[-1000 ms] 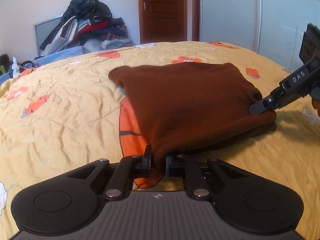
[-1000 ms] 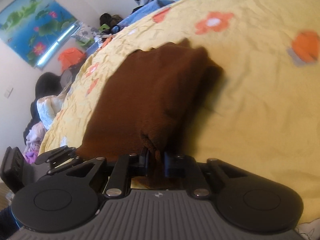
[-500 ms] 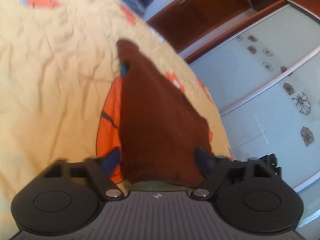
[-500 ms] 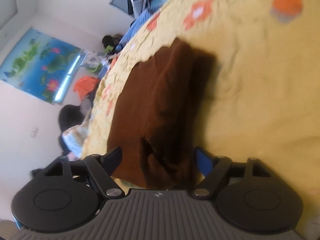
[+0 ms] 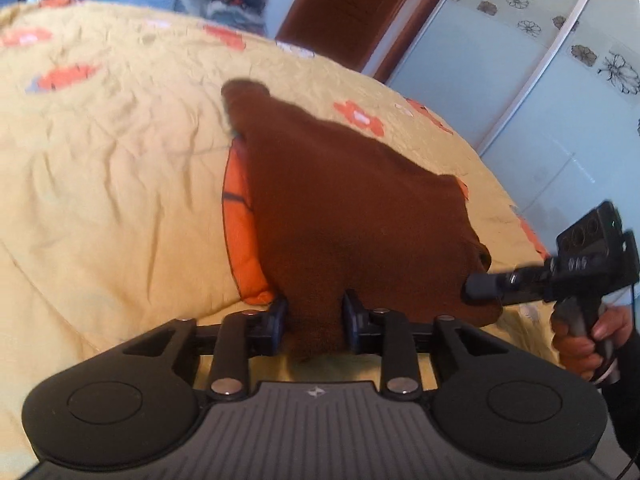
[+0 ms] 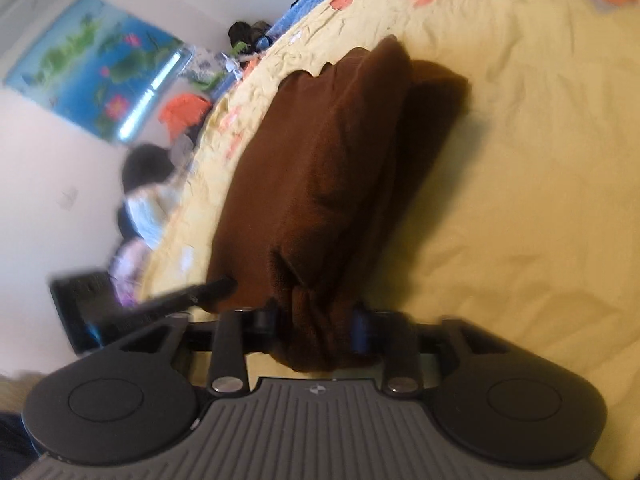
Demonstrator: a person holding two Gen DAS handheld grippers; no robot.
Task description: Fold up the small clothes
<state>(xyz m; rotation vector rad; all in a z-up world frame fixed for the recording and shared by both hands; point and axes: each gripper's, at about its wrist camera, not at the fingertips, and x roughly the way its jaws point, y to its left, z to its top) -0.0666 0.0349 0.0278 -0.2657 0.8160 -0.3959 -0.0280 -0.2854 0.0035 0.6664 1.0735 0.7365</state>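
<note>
Brown garment (image 5: pixel 352 216) folded, lying on yellow flowered bed (image 5: pixel 112 168), partly over an orange cushion (image 5: pixel 240 224), its near end toward the bed's near edge. Left tongs (image 5: pixel 314 320) just closing, fabric's near corner between pads; contact unclear. Right tongs (image 6: pixel 318 326) likewise narrowing around a bunched fold, pads close against cloth. Hand (image 5: pixel 580 336) gripping the right handle.
</note>
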